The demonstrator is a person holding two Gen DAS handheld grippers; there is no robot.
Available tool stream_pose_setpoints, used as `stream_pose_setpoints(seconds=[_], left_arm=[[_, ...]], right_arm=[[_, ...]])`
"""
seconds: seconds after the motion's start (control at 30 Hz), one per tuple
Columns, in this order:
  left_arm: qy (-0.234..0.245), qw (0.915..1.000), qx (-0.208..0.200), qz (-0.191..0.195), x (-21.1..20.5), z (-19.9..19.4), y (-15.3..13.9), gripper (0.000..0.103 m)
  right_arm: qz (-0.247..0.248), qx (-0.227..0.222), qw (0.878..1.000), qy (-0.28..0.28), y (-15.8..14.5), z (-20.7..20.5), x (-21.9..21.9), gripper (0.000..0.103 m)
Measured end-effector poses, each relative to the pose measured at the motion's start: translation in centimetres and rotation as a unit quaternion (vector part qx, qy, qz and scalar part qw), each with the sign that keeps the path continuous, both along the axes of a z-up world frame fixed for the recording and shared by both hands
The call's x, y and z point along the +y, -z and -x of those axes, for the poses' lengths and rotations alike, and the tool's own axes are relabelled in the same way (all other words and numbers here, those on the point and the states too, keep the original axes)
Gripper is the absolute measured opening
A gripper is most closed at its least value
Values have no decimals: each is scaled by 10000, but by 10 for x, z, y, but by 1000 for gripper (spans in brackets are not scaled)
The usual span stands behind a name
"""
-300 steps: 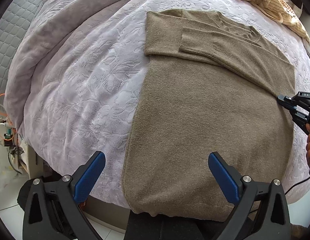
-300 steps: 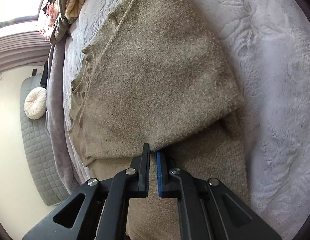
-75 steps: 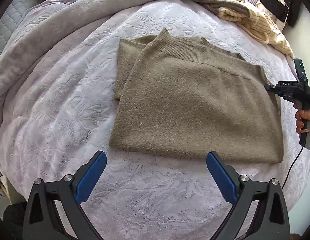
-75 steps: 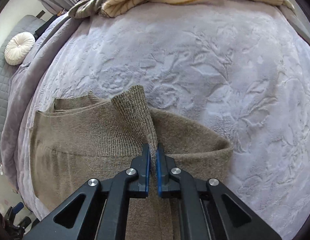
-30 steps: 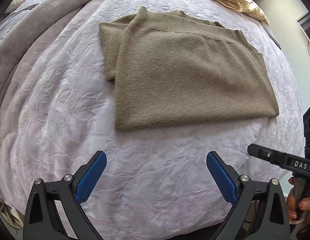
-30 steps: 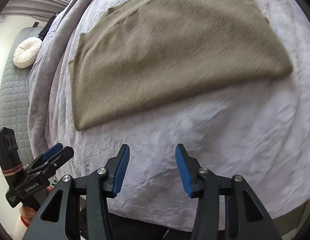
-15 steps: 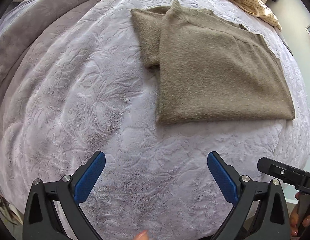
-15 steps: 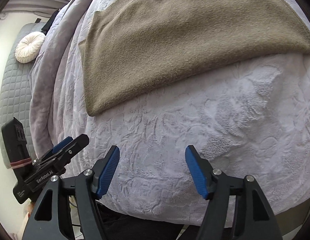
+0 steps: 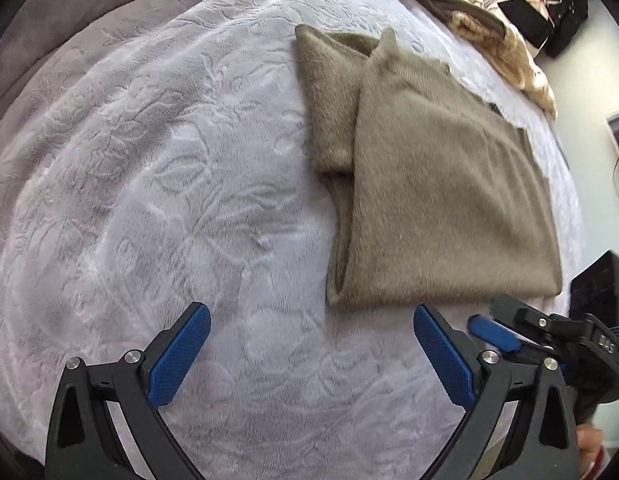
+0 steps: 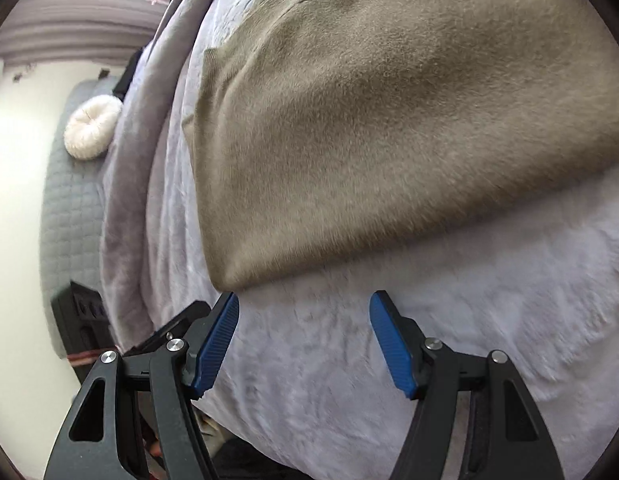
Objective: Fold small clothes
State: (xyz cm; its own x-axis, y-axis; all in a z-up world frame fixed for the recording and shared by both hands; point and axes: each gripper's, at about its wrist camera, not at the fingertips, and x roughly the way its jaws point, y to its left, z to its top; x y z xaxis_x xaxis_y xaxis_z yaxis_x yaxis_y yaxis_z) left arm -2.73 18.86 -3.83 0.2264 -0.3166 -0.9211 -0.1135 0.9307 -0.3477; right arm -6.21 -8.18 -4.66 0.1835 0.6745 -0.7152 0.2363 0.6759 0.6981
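A khaki-brown knit sweater (image 9: pixel 437 184) lies folded in half on the lilac bedspread (image 9: pixel 169 184). It also fills the upper part of the right wrist view (image 10: pixel 389 112). My left gripper (image 9: pixel 309 354) is open and empty, just short of the sweater's near left corner. My right gripper (image 10: pixel 305 340) is open and empty, just below the sweater's near fold edge. The right gripper's blue fingers (image 9: pixel 493 334) show at the lower right of the left wrist view, close beside my left gripper.
A pile of cream and olive clothes (image 9: pixel 489 36) lies at the bed's far right. A round white cushion (image 10: pixel 91 128) rests against the grey quilted headboard (image 10: pixel 65 208). Dark bags (image 9: pixel 545 16) hang on the far wall.
Both grippers have moved closer to the sweater's near edge and to each other. The right gripper has come in low beside the left. Both stay open; the sweater has not moved.
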Motion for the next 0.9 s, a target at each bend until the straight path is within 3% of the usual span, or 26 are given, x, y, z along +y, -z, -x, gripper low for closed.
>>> stream_pose_setpoints(seconds=[0.27,0.37,0.57,0.6,0.63,0.7,0.9], left_arm=[[-217,9975,-77,665,10,-14,4,102],[-258,9977,-82,623,8,-15,3,102],[-334,9940,-51,1037,17,-16,4,102],[-345,9930,-35,1126,18,-17,4,102],[-342,9923,-17,1190,19,-19,5,102],[-283,9909,6,1319,16,-23,6,102],[-141,9875,-4,1569,-1,-37,6,102]], right_arm=[[-1034,-137,9932,521,27,-18,17,71],[-1328,-120,9882,748,32,-23,31,71],[-2195,112,9629,1569,52,-25,32,69],[-2266,191,9598,1643,55,-25,31,55],[-2305,285,9584,1660,57,-25,32,35],[-2352,447,9573,1619,61,-25,33,13],[-2681,119,9523,1451,47,-32,28,9]])
